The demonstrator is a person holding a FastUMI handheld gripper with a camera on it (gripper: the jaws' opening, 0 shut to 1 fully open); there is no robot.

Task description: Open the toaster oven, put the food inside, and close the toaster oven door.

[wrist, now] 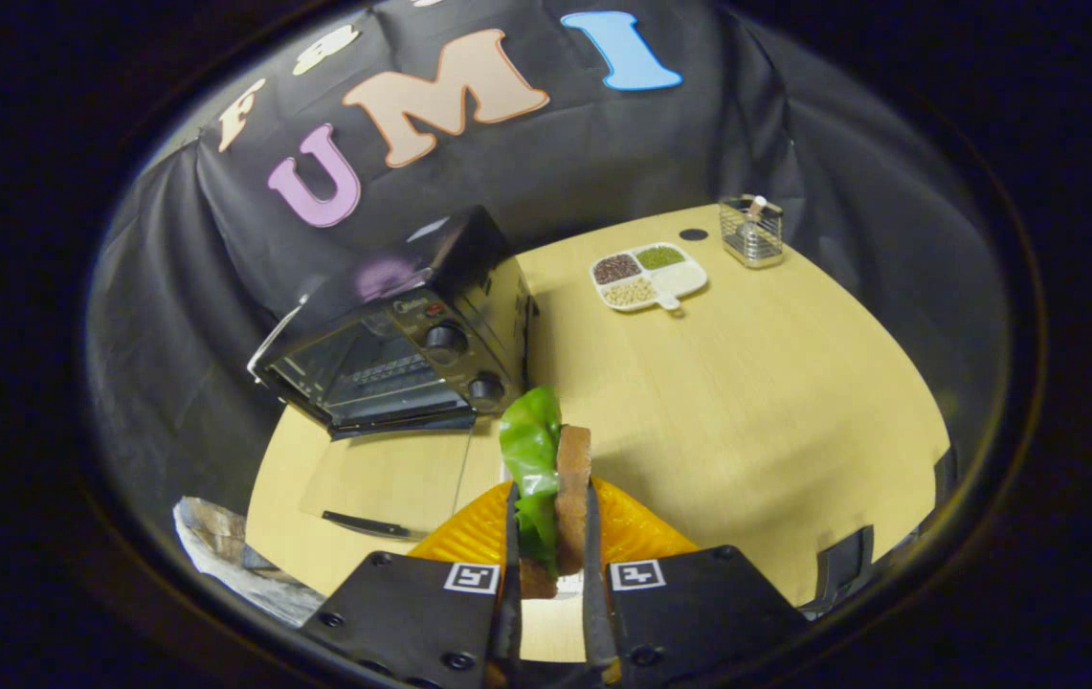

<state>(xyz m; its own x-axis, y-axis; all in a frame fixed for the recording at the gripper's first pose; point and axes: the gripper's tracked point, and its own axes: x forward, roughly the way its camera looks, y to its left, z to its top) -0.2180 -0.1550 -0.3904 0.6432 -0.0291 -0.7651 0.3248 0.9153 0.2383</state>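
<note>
Sandwich (555,488) pinched upright between closed tongs (550,536).

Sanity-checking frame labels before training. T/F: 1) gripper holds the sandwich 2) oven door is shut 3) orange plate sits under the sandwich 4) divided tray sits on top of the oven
1) True: the gripper fingers press both sides of the sandwich.
2) False: the toaster oven door lies folded down on the table.
3) True: the orange plate lies below it.
4) False: the divided tray sits on the table, beyond the oven, near a wire basket.
</note>
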